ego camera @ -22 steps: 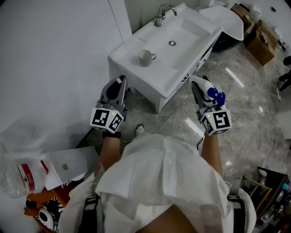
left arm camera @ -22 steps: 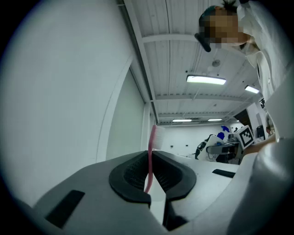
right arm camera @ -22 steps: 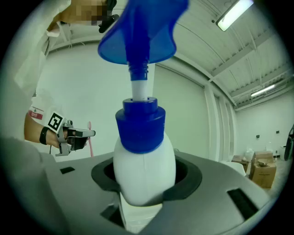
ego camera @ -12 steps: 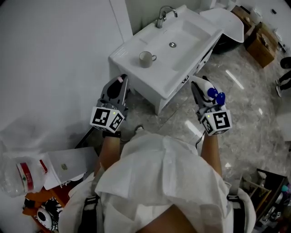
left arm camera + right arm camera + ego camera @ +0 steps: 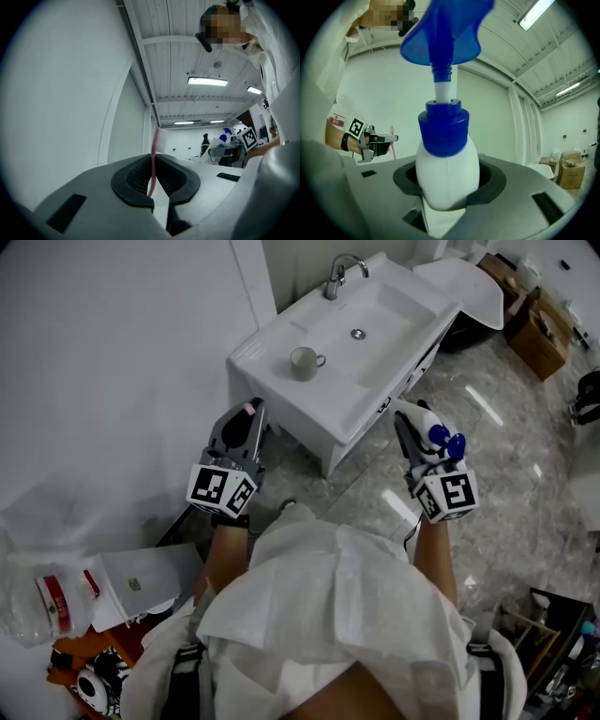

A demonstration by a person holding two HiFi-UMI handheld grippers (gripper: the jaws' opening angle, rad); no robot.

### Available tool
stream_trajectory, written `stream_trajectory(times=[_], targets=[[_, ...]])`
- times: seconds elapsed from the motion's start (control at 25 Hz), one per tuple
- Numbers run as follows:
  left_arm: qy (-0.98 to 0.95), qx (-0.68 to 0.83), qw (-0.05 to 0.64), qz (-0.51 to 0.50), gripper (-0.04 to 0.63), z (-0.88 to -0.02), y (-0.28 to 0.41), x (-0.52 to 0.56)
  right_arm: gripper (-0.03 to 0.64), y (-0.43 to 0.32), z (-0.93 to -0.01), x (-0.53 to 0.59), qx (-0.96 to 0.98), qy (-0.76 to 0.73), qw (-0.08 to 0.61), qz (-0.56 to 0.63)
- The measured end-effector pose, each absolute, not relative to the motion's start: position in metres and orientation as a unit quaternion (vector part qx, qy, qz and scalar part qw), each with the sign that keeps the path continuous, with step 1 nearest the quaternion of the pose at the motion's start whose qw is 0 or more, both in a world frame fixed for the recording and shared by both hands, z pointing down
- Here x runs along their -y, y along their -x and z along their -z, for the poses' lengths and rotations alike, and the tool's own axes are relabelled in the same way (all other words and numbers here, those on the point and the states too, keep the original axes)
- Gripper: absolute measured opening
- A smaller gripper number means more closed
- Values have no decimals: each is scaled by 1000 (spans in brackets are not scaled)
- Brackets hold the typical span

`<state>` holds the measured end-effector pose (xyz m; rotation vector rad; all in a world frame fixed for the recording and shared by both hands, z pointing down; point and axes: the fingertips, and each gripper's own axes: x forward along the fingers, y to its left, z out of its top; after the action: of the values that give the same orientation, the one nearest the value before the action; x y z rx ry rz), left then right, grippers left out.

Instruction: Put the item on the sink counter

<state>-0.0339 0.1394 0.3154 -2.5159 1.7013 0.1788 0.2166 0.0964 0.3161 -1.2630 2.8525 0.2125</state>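
Grey marbled floor tiles and a plain white wall framed the white rectangular sink surface (image 5: 267,348), where a beige ceramic mug (image 5: 303,360) stood on the flat rim at the sink's near end and a chrome tap (image 5: 337,273) rose at its far end. Just short of the sink's nearest corner, the left tool (image 5: 250,415) was clamped tight on a slim pink plastic toothbrush (image 5: 153,159), held upright with its bristles on top. Off the sink's right side, the right tool (image 5: 449,182) gripped a white plastic spray bottle with a blue trigger head (image 5: 446,157), also upright. Neither item was on the sink.
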Motion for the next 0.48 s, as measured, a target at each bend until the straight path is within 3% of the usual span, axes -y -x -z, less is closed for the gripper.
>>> stream_trajectory(times=[0.48], targets=[[828,-557,31,-59,28,-323,30,-141,198,-219,-322,-98,-913,404,0,-54]])
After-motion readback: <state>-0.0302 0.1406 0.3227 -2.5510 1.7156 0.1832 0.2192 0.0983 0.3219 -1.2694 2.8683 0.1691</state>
